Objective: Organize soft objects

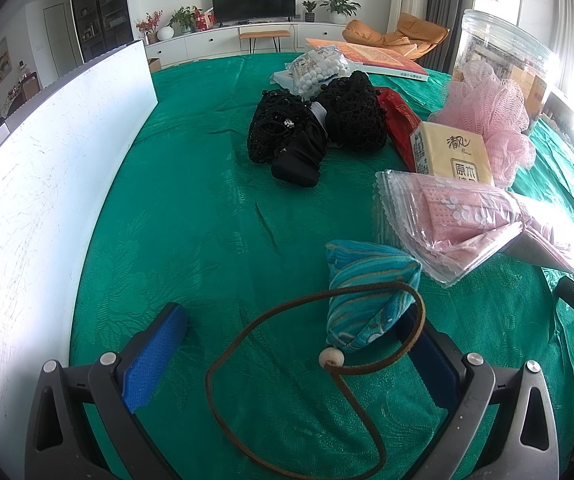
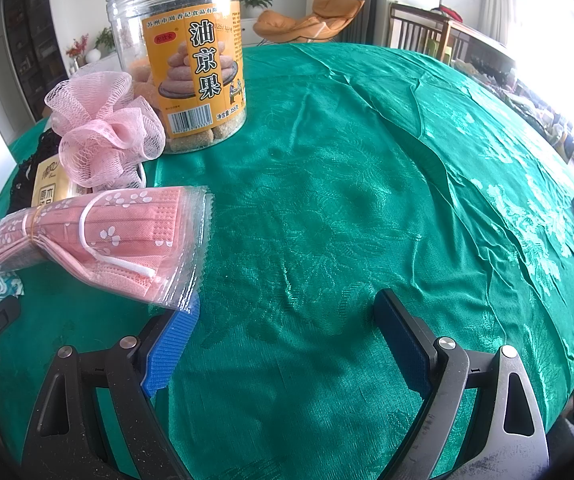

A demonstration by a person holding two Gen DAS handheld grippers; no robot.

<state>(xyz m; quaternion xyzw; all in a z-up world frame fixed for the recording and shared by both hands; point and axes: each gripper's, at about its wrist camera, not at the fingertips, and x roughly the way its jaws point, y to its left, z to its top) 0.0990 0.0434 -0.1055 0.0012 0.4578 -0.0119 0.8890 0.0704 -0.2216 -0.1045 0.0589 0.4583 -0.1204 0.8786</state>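
**Both grippers gaping wide over a green cloth strewn with soft goods**

Nearest in the left wrist view, the left gripper (image 1: 293, 340) is standing wide open and gripping nothing; a brown cord (image 1: 367, 368) with a wooden bead (image 1: 329, 357) is looping across the gap between its blue pads. The cord's teal pouch (image 1: 361, 300) is lying on the green tablecloth (image 1: 191, 240), just ahead of the right-hand finger and seemingly touching it.

The right gripper (image 2: 287, 320) is likewise hanging wide open and empty over bare cloth. A banded bundle of pink face masks (image 2: 103, 240) in clear wrappers is lying to its left, one wrapper corner overlapping the left pad's tip.

Beyond the masks, a yellow tissue pack (image 1: 453, 152) is sitting beside a red packet (image 1: 399, 120), with a pink mesh bath pouf (image 2: 107, 132) resting just behind it. Farther left, black beaded fabric (image 1: 327, 120) is heaped mid-table, and a bag of white balls (image 1: 319, 68) is lying behind that.

At the far right, a clear snack jar (image 2: 191, 56) is standing upright, just behind the pouf. An orange book (image 1: 371, 58) is lying at the far edge, and a white board (image 1: 47, 160) is running along the left side.
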